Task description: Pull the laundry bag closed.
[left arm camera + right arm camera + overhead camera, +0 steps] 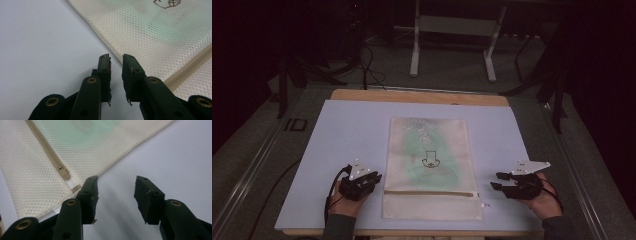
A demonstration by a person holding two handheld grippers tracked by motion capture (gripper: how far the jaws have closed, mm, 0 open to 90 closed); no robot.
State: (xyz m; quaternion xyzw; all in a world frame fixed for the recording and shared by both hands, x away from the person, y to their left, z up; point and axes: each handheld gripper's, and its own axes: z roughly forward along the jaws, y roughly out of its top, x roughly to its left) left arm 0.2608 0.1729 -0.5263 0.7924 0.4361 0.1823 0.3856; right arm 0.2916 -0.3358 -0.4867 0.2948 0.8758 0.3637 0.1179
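Two grippers flank a flat cream mesh zip pouch (430,167) lying lengthwise on the pale blue mat (347,135), closed beige zipper (430,193) running across its near end. Green contents show faintly through the mesh, with a small dark line-drawn logo (430,161) mid-panel.

Left gripper (373,177) sits at the pouch's 9 o'clock edge, jaws a narrow gap apart, nothing between them; in the left gripper view (116,58) the tips point at the mesh edge, just short of it. Right gripper (497,181) is at 3 o'clock, a little off the edge, jaws spread wide and empty. In the right gripper view (116,182) the zipper pull with its white tab (72,185) lies at 10 o'clock off the tips.

My read: the step is getting a grip to unzip. Suggestions:
- Left: pin the fabric by the zipper's far end so the pouch doesn't slide.
- Right: come in low, narrow the jaws, take the tab flat, not the mesh.
- Pull along the zipper line; lifting will bunch the mesh.
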